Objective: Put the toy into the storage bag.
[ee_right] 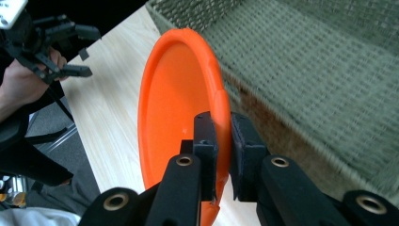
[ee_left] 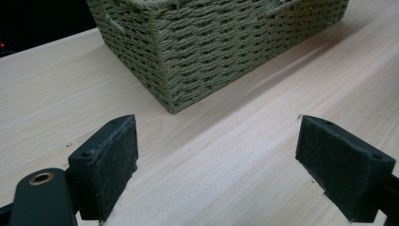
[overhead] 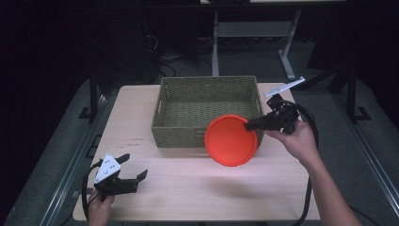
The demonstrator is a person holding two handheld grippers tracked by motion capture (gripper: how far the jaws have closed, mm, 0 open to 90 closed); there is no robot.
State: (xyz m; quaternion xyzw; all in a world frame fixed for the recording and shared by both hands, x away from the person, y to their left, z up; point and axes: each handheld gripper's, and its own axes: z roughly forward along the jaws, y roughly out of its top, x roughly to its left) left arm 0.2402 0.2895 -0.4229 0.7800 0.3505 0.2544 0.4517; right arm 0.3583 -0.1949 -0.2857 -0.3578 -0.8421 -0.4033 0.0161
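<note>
An orange plate (overhead: pixel 230 140) hangs tilted in the air at the front right corner of a woven green basket (overhead: pixel 207 89). My right gripper (overhead: pixel 248 125) is shut on its rim, and in the right gripper view the plate (ee_right: pixel 174 108) stands on edge between the two black pads (ee_right: pixel 207 141) beside the basket wall (ee_right: pixel 301 80). My left gripper (overhead: pixel 134 165) is open near the table's front left corner, with nothing between its pads (ee_left: pixel 110 160). The basket corner (ee_left: pixel 188 52) lies ahead of it.
The light wooden table (overhead: pixel 197 188) has bare room in front of the basket and to its left. Table legs, cables and dark floor lie beyond the far edge. A cable (overhead: pixel 310 122) loops from the right gripper.
</note>
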